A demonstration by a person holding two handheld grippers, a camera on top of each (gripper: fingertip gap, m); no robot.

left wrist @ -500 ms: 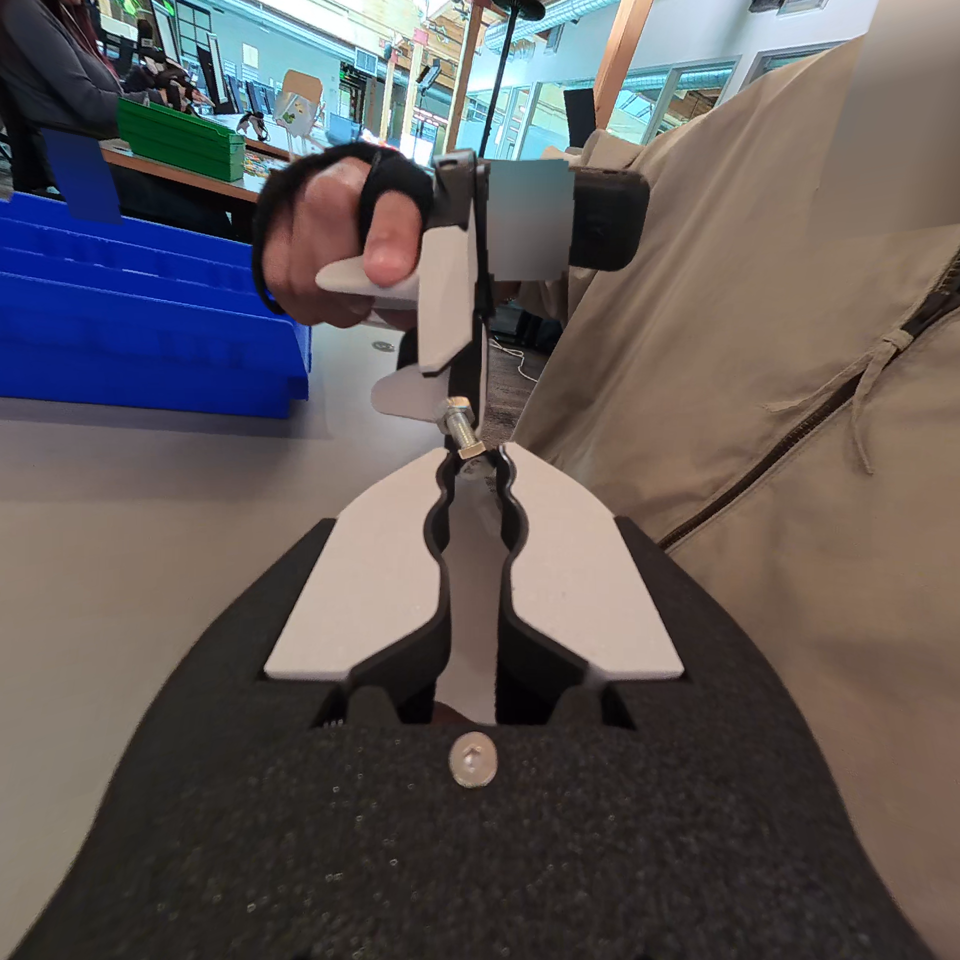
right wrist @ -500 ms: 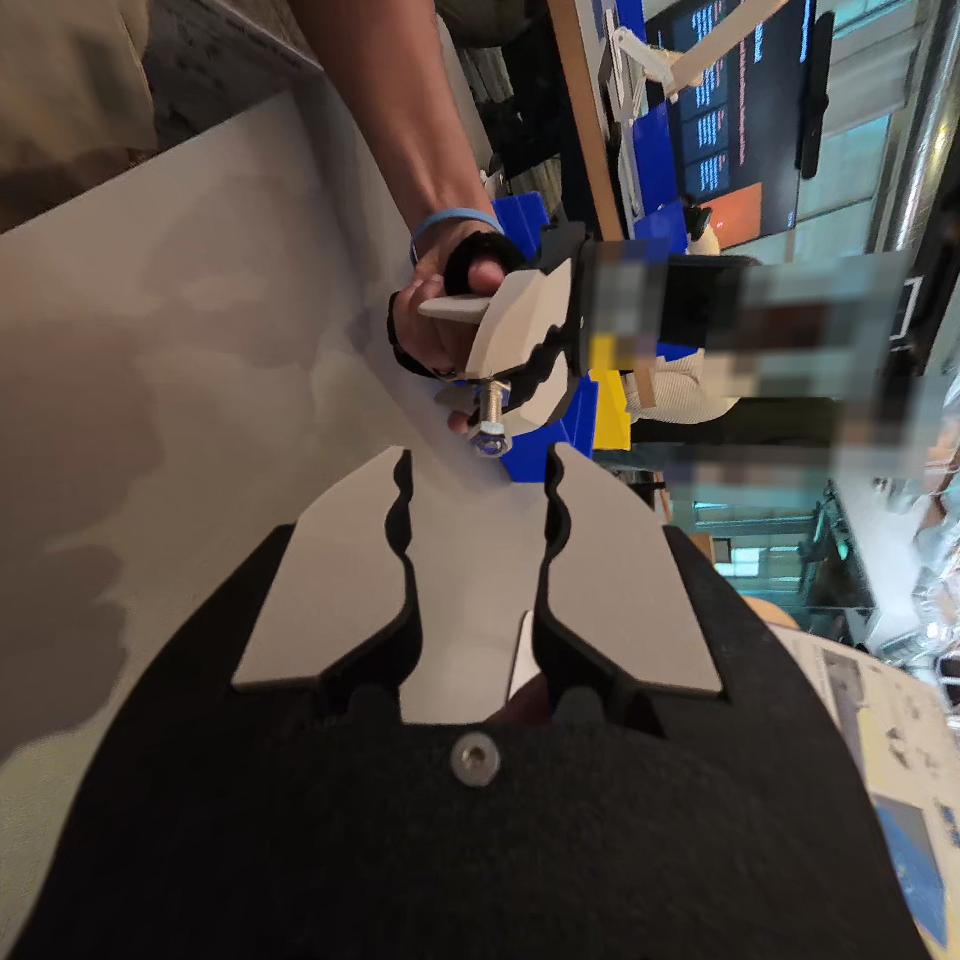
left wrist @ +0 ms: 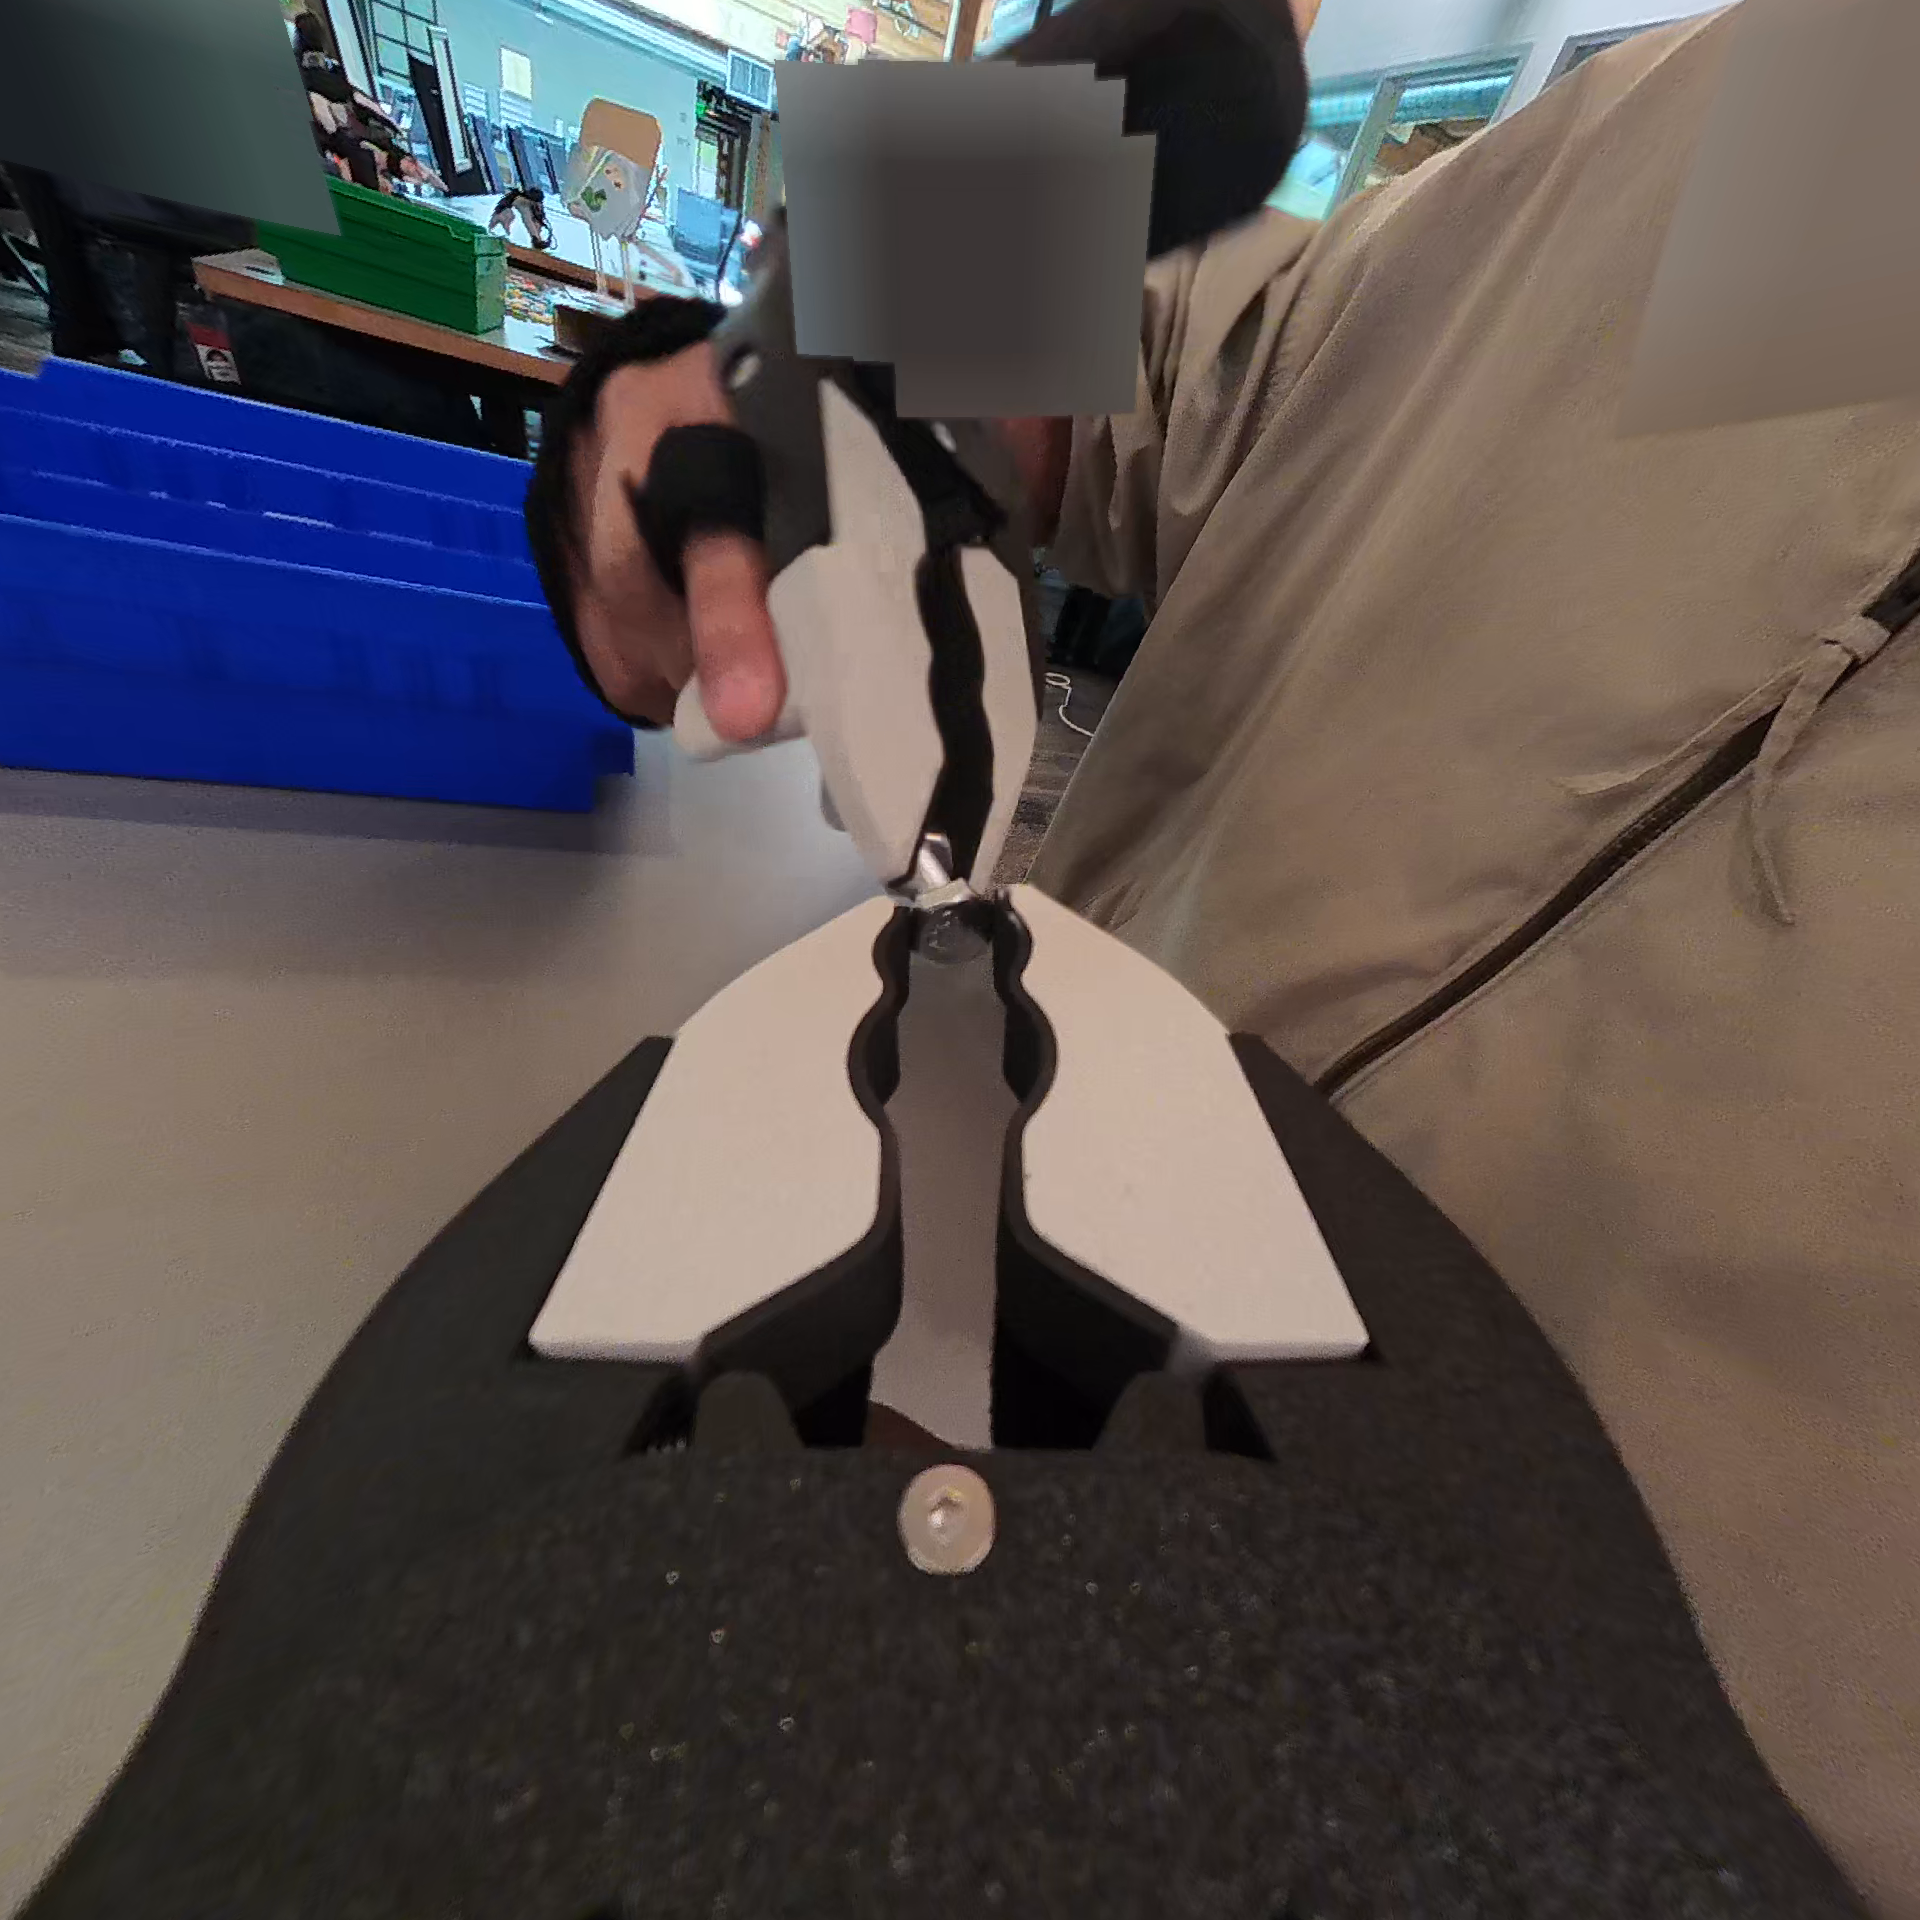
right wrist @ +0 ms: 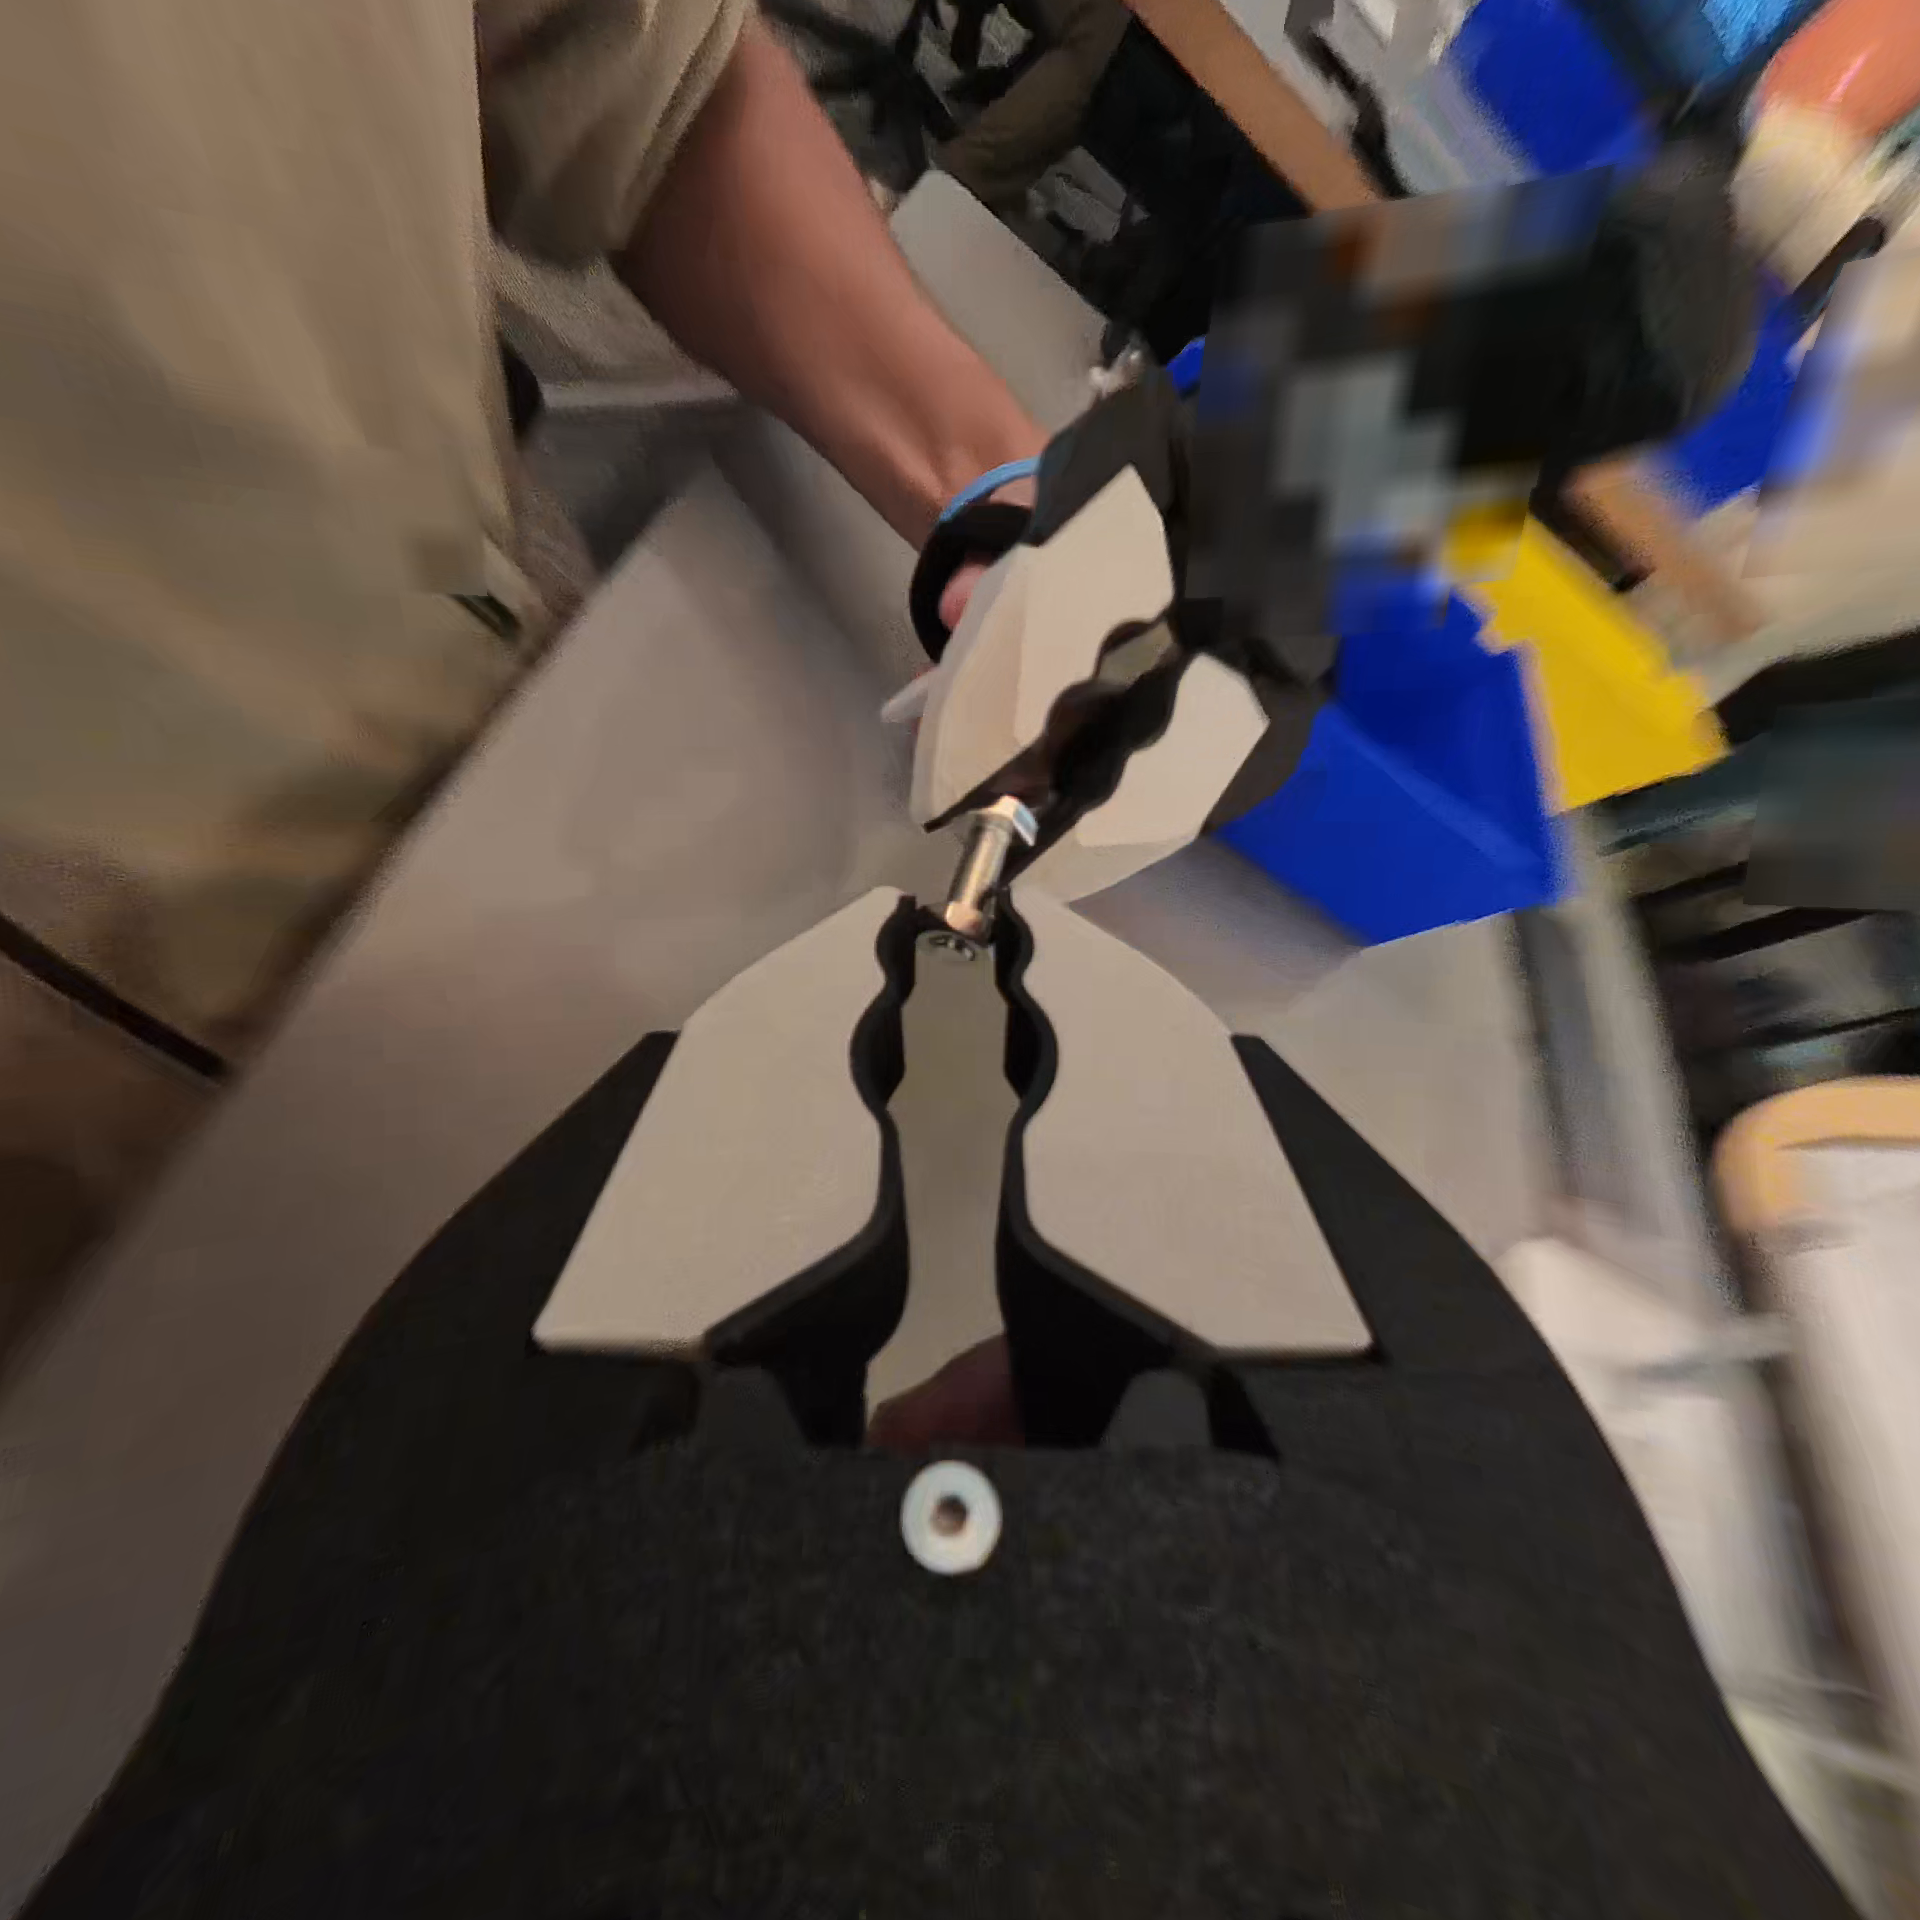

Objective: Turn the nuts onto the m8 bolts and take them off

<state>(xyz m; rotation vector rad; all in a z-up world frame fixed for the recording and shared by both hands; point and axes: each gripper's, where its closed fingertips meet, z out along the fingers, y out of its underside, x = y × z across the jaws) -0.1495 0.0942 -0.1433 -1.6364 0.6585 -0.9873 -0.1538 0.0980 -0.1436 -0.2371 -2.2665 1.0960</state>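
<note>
In the left wrist view my left gripper (left wrist: 951,906) is shut on the hex head of a silver M8 bolt (left wrist: 945,935), held above the grey table (left wrist: 312,1039). My right gripper (left wrist: 938,864) comes down from above and closes on the nut (left wrist: 940,886) on the bolt's shank. In the right wrist view my right gripper (right wrist: 956,920) is shut on the nut (right wrist: 951,941). The bolt's shank (right wrist: 982,868) runs from it up to my left gripper (right wrist: 1003,821), which pinches the head. This view is motion-blurred.
Blue bins (left wrist: 260,623) stand on the table at the left, with a green bin (left wrist: 416,260) on a desk behind. The person's beige jacket (left wrist: 1455,727) fills the right side. A blue bin (right wrist: 1403,810) and a yellow bin (right wrist: 1590,665) lie beyond the left gripper.
My right gripper was open in front of the nut and has closed on it. The grippers have come together tip to tip, and the right one has rolled.
</note>
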